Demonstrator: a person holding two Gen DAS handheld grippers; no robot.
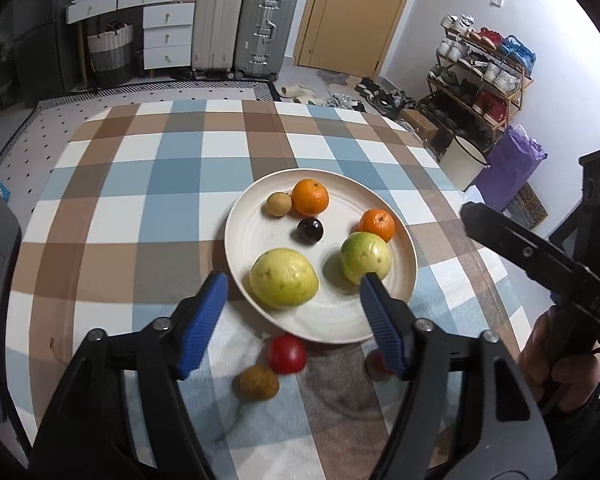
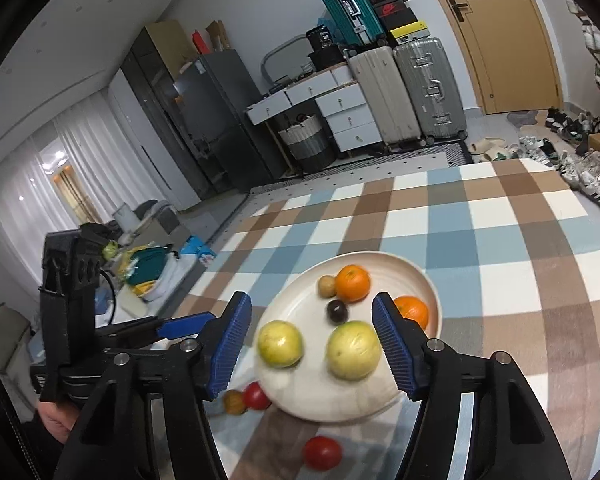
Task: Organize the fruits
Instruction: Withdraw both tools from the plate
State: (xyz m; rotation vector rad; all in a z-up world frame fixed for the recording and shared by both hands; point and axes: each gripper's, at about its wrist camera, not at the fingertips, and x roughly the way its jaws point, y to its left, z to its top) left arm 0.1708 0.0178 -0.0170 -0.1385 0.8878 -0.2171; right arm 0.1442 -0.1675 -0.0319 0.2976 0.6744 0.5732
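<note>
Your left hand-held gripper (image 1: 294, 294) and right hand-held gripper (image 2: 312, 338) both stand spread, pinching nothing, above two guavas (image 1: 284, 279) on the plate (image 1: 260, 236) ahead.

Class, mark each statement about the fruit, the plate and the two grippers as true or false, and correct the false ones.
1. Two oranges lie on the plate. True: one orange at the back, another orange at the right.
2. The left gripper holds a fruit. False: it is open and empty.
3. A red fruit lies on the tablecloth, off the plate. True.
4. The right gripper is shut. False: it is open.
5. The plate is empty. False: six fruits lie on it.
</note>
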